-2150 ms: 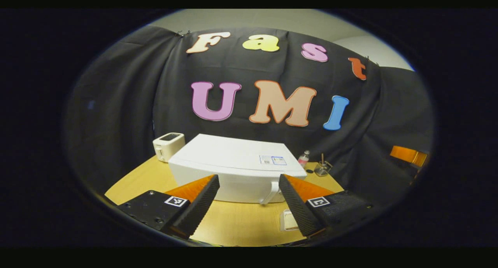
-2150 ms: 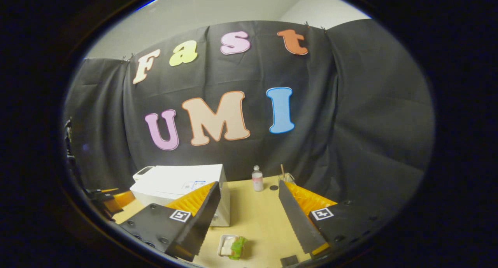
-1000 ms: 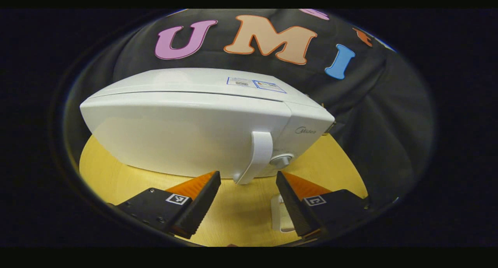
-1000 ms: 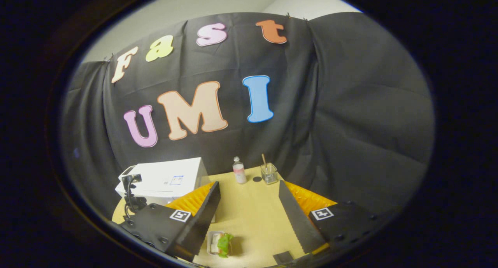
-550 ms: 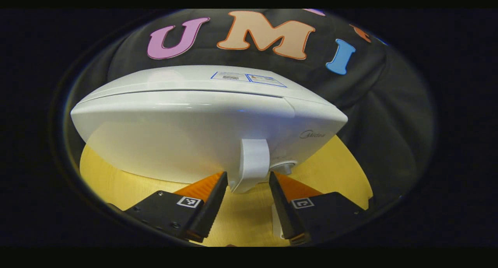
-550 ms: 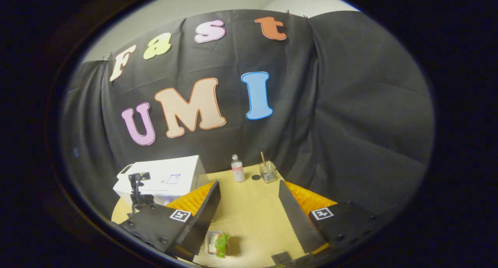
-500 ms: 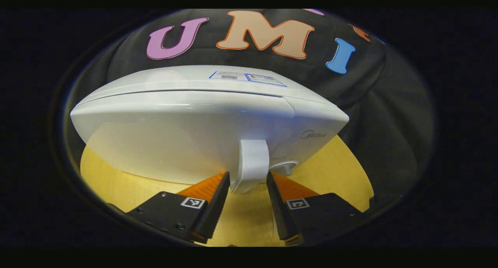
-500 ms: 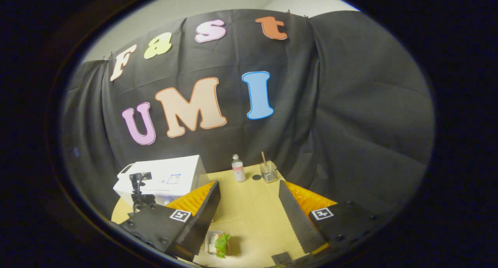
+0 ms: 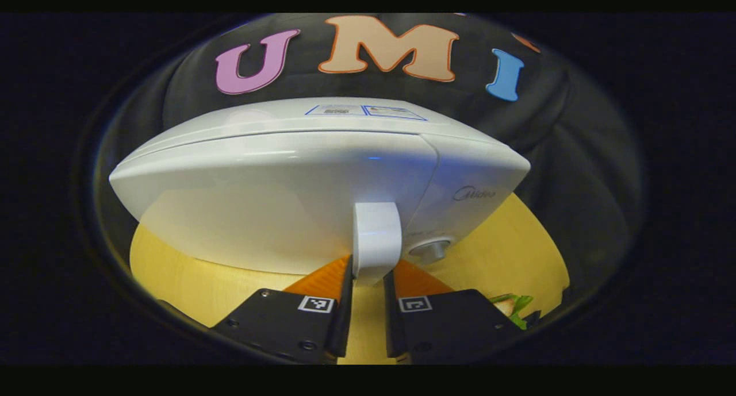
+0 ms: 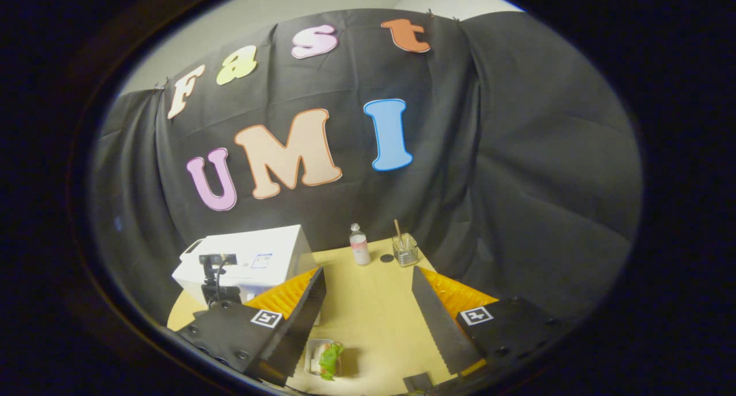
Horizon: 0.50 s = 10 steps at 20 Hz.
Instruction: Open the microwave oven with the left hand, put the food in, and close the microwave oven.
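Note:
A white microwave oven (image 9: 276,183) stands on the wooden table, its door closed. My left gripper (image 9: 366,281) is shut on the lower end of the door's white handle (image 9: 376,235), one finger on each side. A silver knob (image 9: 430,250) sits just right of the handle. In the right gripper view the microwave oven (image 10: 253,261) is at the left with the left gripper's body (image 10: 217,278) in front of it. The food (image 10: 328,358), green lettuce in a small clear tray, lies on the table near my right gripper (image 10: 368,310), which hangs open above the table.
A small bottle (image 10: 360,245) and a glass with a stick (image 10: 405,249) stand at the back of the table (image 10: 374,292) against the black cloth. A bit of the food (image 9: 513,304) peeks out at the lower right in the left gripper view.
My left gripper came up to the microwave door and closed its fingers around the handle. My right gripper stayed open and drifted only slightly.

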Each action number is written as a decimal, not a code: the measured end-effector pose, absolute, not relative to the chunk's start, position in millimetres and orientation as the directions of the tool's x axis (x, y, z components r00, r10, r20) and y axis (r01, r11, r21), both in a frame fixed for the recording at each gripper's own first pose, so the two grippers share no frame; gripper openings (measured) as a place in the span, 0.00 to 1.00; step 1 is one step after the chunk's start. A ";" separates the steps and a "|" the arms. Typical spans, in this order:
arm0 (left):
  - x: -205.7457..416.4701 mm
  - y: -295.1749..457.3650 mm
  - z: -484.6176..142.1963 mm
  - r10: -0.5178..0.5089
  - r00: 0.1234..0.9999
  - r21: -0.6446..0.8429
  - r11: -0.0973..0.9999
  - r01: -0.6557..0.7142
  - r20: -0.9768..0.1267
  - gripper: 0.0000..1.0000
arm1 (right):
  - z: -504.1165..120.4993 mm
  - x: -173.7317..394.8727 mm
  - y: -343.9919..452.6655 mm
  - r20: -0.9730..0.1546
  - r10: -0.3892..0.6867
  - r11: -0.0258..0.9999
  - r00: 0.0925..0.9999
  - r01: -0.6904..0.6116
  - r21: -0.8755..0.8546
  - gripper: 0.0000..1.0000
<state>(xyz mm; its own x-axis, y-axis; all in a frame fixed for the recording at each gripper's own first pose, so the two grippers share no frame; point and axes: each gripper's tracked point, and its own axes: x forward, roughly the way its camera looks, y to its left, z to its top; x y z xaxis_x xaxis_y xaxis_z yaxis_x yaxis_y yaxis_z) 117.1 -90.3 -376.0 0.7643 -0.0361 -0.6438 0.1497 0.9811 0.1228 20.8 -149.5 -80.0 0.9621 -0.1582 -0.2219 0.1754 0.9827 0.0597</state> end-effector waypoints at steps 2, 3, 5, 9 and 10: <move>116.6 -89.4 -375.8 -0.033 0.770 0.120 0.983 0.141 -0.638 0.24 | -82.6 19.8 -149.2 -0.226 -0.141 0.985 0.964 0.159 0.063 0.96; 115.2 -88.9 -375.7 -0.033 0.771 0.112 0.985 0.135 -0.636 0.24 | -83.7 17.6 -150.1 -0.230 -0.135 0.986 0.964 0.153 0.063 0.96; 115.6 -88.5 -375.2 -0.029 0.779 0.123 0.983 0.136 -0.627 0.20 | -85.6 15.0 -151.1 -0.232 -0.119 0.989 0.965 0.136 0.061 0.92; 114.7 -87.9 -374.3 -0.011 0.798 0.113 0.989 0.099 -0.602 0.22 | -97.3 8.3 -150.2 -0.251 -0.072 0.994 0.965 0.091 0.065 0.92; 113.7 -87.5 -373.8 -0.007 0.808 0.111 0.990 0.090 -0.590 0.20 | -100.7 6.4 -149.7 -0.256 -0.060 0.995 0.965 0.080 0.065 0.92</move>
<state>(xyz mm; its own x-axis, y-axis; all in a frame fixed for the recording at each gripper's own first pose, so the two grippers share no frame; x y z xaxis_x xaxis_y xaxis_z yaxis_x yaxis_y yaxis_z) 113.7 -87.5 -373.8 0.8076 -0.0071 -0.5897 0.0899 0.9897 0.1112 6.4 -149.7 -100.7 0.9648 -0.0604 -0.2558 0.0796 0.9947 0.0654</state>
